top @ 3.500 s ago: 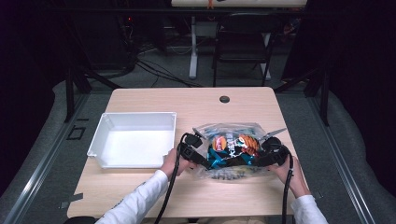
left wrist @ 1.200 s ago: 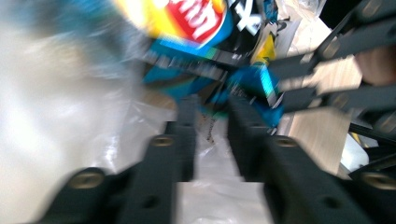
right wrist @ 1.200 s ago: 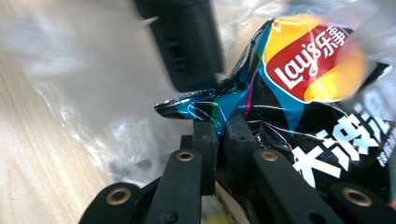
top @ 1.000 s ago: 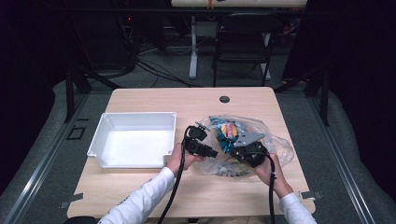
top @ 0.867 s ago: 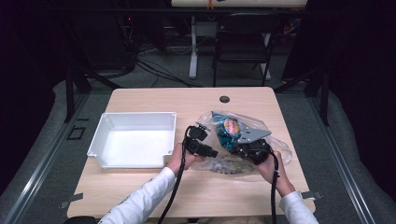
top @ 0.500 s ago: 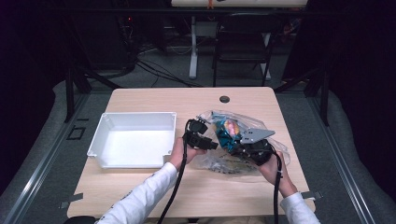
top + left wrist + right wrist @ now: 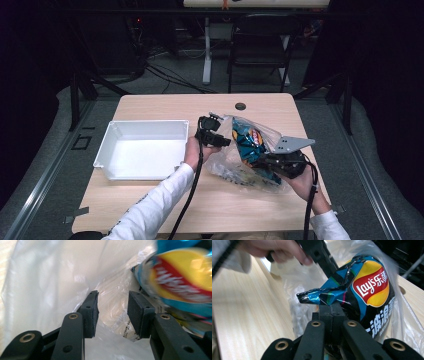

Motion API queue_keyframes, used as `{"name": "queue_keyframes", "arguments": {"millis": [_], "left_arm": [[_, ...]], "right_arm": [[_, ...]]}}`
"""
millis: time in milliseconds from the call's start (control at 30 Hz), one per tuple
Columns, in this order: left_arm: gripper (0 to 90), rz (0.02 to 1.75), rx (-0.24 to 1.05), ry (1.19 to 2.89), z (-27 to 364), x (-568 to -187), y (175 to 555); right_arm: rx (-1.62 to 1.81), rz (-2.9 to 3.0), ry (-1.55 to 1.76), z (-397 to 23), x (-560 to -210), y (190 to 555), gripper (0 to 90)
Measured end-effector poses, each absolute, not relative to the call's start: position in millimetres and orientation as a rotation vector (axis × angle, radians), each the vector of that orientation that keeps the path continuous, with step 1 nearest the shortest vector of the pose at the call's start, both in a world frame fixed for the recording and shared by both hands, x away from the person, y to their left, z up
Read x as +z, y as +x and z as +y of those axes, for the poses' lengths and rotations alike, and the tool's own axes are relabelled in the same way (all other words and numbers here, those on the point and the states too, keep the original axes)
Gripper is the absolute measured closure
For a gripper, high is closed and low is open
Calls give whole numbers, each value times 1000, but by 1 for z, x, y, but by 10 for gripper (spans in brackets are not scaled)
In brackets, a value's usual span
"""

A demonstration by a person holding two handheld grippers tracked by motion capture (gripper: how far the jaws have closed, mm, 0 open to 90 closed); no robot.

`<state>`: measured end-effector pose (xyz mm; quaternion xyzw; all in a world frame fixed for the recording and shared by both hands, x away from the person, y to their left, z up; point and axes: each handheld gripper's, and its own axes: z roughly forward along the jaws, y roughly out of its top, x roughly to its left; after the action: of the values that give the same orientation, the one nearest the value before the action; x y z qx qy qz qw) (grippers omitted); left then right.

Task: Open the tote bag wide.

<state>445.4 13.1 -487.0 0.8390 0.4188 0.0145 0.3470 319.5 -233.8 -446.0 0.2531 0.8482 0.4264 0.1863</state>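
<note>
Crinkly blue-and-black foil, a bag of crisps (image 7: 252, 147), stands tilted above the light wooden table (image 7: 150, 210), half inside a clear, thin plastic bag (image 7: 235, 167) that sags around it just right of the empty white plastic tray (image 7: 142, 150). Right gripper (image 7: 331, 307) has its jaws fully closed on a crumpled corner of the crisp bag, where the foil is folded and pinched into a stiff ridge. Left gripper (image 7: 112, 312) holds its pads (image 7: 90, 311) partly apart with the clear film bunched between them; from the blurred close view I cannot tell for certain whether they press the film or merely straddle it, though it looks held.

Both things should handle as very light. I judge the crisp bag puffy, slick and easily crushed, so its sealed edge or a corner is the place to grip, never the belly. The clear bag is limp and slippery, clinging to the foil; it wants holding at the rim of its mouth so the packet can slide free.

On the packet's red-and-yellow roundel I read "Lay's" with the Chinese characters 乐事 beside it, and larger white characters running down below it, 波浪 among them.
</note>
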Motion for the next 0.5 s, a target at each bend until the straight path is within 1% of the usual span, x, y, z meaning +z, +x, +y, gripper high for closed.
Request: {"name": "queue_keyframes", "arguments": {"millis": [267,400,500], "left_arm": [[580,1148,3,2168,18,-496,452],[559,1149,-7,2163,20,-493,450],[525,1136,-12,2147,22,-486,444]], "right_arm": [[1278,2366,719,-242,-438,317,900],[1326,2353,716,-244,-433,316,900],[1283,2360,742,-239,-437,318,900]]}}
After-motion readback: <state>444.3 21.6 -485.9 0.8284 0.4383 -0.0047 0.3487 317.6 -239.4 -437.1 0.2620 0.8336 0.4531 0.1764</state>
